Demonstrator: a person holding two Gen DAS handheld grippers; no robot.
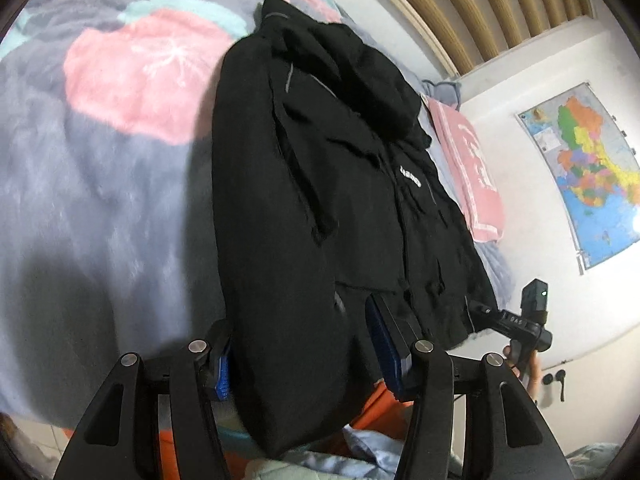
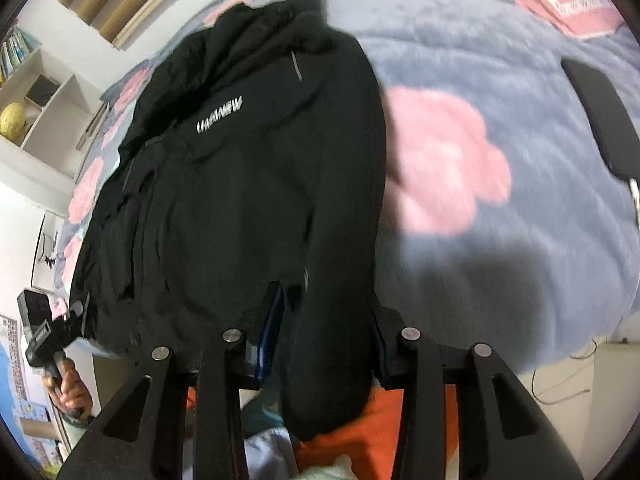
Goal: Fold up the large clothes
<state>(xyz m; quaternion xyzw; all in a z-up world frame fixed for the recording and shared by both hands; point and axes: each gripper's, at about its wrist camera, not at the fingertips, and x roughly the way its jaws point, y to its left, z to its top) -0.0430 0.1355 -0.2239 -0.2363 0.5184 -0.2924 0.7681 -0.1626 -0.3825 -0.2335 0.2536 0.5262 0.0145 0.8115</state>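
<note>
A black jacket (image 1: 320,160) with white chest lettering lies spread on the grey-and-pink floral blanket (image 1: 100,160). In the left wrist view my left gripper (image 1: 304,360) is shut on one black sleeve (image 1: 280,320), which fills the gap between the blue pads (image 1: 386,344) and hangs past the bed edge. In the right wrist view the jacket (image 2: 248,160) lies the same way, and my right gripper (image 2: 326,340) is shut on the other sleeve (image 2: 332,280). Each view shows the other gripper in a hand at the jacket's hem, the right gripper (image 1: 528,320) and the left gripper (image 2: 44,332).
A pink folded cloth (image 1: 468,176) lies at the bed's far side below a wall map (image 1: 592,176). A dark phone (image 2: 600,120) rests on the blanket. White shelves (image 2: 44,100) stand by the slatted headboard. Orange fabric (image 2: 384,432) and light cloth sit below the grippers.
</note>
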